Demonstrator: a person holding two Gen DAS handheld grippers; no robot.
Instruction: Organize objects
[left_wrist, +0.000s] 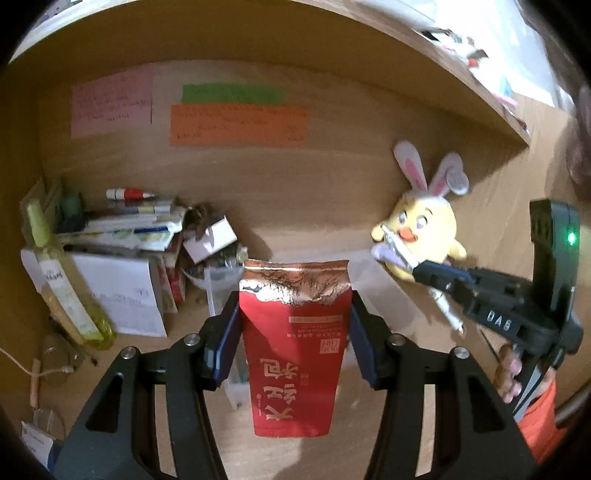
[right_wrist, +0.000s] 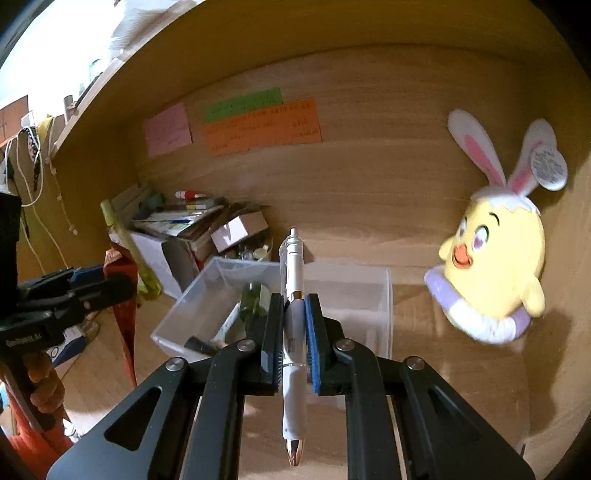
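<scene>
My left gripper (left_wrist: 294, 306) is shut on a red foil pouch (left_wrist: 295, 347) with Chinese lettering, held upright above the desk; it also shows at the left of the right wrist view (right_wrist: 120, 295). My right gripper (right_wrist: 294, 306) is shut on a white pen (right_wrist: 293, 332) with a copper tip, held above a clear plastic bin (right_wrist: 273, 306) that holds a green bottle (right_wrist: 253, 301) and other small items. In the left wrist view the right gripper (left_wrist: 417, 267) holds the pen (left_wrist: 400, 249) in front of the chick toy.
A yellow chick plush with rabbit ears (right_wrist: 495, 258) leans on the back wall at right. A pile of books, boxes and a yellow-green bottle (left_wrist: 66, 291) fills the left corner. Coloured notes (left_wrist: 236, 120) are stuck on the wooden back wall. A shelf runs overhead.
</scene>
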